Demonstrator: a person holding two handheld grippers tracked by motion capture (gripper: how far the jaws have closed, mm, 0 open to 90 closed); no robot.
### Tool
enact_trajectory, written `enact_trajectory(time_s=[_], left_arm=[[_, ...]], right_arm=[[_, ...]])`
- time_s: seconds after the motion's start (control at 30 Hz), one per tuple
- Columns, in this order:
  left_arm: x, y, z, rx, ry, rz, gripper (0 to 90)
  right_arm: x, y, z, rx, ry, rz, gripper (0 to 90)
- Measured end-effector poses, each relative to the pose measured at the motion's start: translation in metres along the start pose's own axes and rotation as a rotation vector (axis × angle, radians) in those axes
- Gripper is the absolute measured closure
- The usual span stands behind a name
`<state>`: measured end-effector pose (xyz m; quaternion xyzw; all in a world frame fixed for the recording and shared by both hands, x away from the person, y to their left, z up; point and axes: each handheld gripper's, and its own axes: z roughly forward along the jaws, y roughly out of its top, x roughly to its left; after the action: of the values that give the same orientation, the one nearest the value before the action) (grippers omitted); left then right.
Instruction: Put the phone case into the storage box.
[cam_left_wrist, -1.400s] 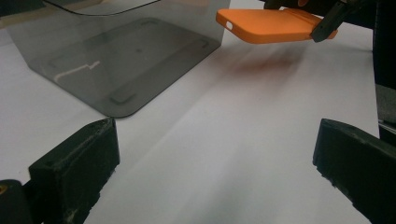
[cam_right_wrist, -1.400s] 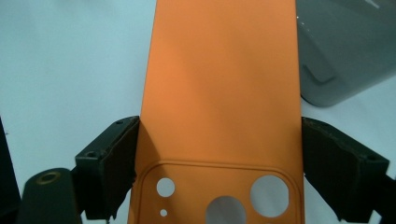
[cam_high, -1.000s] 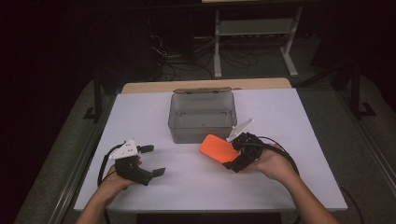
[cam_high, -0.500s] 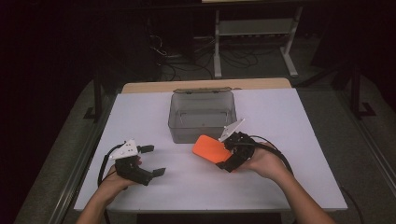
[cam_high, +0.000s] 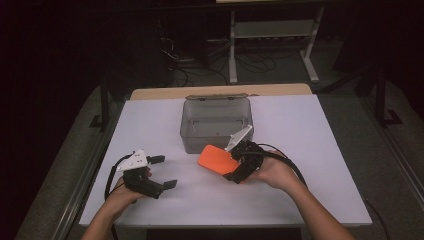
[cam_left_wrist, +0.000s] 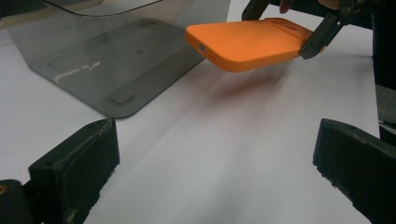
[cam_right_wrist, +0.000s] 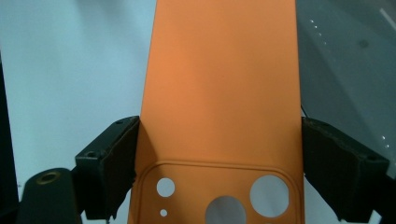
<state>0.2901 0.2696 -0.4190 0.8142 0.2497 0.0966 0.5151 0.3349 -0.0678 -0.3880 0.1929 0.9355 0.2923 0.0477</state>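
Orange phone case (cam_high: 217, 159) clamped by its camera-hole end between the pads of right gripper (cam_high: 236, 167), lifted clear of white table (cam_high: 300, 130), free end pointing toward the left hand, just in front of grey translucent bin (cam_high: 216, 125). In right gripper view, case (cam_right_wrist: 219, 93) pressed on both long edges by the black pads (cam_right_wrist: 116, 154). Left gripper (cam_high: 165, 172) resting low on the table, well apart from the case, jaws spread wide, nothing between. In left gripper view, case (cam_left_wrist: 247, 42) hovering over its shadow, bin wall (cam_left_wrist: 107, 65) beside it

An orange phone case (cam_high: 217, 159), smoky grey translucent box (cam_high: 216, 123), white table (cam_high: 310, 130).
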Motion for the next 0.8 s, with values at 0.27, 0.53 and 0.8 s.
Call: enact_trajectory(time_s=[0.27,0.53,0.8], left_arm=[[0.0005,-0.0002,0.0001,0.003,0.004,-0.003,0.2],[0.0013,0.0004,0.0002,0.009,0.012,0.000,0.2],[-0.0004,0.0049,0.0047,0.003,0.000,0.011,0.3]], right_arm=[[0.0023,0.0057,0.0074,-0.005,0.007,-0.018,15.1],[0.0030,0.0055,0.0061,-0.007,0.006,-0.018,15.1],[0.0030,0.0055,0.0072,0.000,0.005,-0.026,15.1]])
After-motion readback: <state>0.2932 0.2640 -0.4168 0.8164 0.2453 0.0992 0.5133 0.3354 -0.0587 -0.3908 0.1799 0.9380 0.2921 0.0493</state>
